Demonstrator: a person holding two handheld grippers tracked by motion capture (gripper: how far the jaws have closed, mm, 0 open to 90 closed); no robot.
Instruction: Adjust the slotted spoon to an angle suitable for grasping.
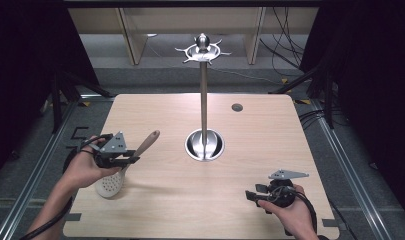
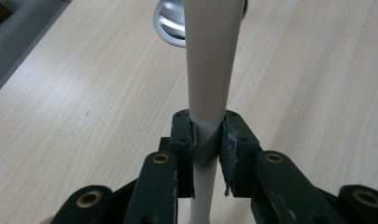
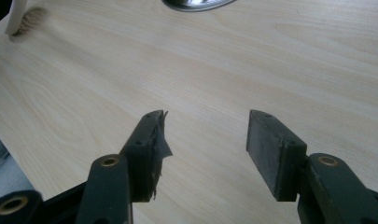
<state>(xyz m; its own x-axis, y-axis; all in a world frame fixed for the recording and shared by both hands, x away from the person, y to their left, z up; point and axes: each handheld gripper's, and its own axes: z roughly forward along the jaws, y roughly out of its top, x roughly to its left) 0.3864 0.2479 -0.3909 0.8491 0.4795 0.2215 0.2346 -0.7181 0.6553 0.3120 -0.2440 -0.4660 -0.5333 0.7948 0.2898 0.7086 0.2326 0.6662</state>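
- Pale wood-grain table (image 1: 270, 140) on a grey floor, with dark curtains at both sides and cables trailing at the back right.
- Near the table's middle stands a tall metal stand (image 1: 204, 107): a round shiny base, a thin upright pole and a ring of hooks at the top.
- At the near left, the person's left hand (image 1: 84, 167) holds the left tongs (image 1: 132, 160), whose jaws are clamped on the handle of a skimmer spoon (image 1: 121, 167).
- The spoon is beige; its round perforated head lies low by the table's left edge, and its handle slants up and away toward the stand.
- In the left gripper view, the handle (image 2: 209, 70) runs upright between the two black pads (image 2: 184, 140), which press on it from both sides; the stand's base shows beyond it.
- At the near right, the right hand (image 1: 290, 212) holds the right tongs (image 1: 250, 196) just above the table, well apart from the spoon.
- In the right gripper view, the right tongs (image 3: 205, 140) stand wide open with bare table between the jaws.
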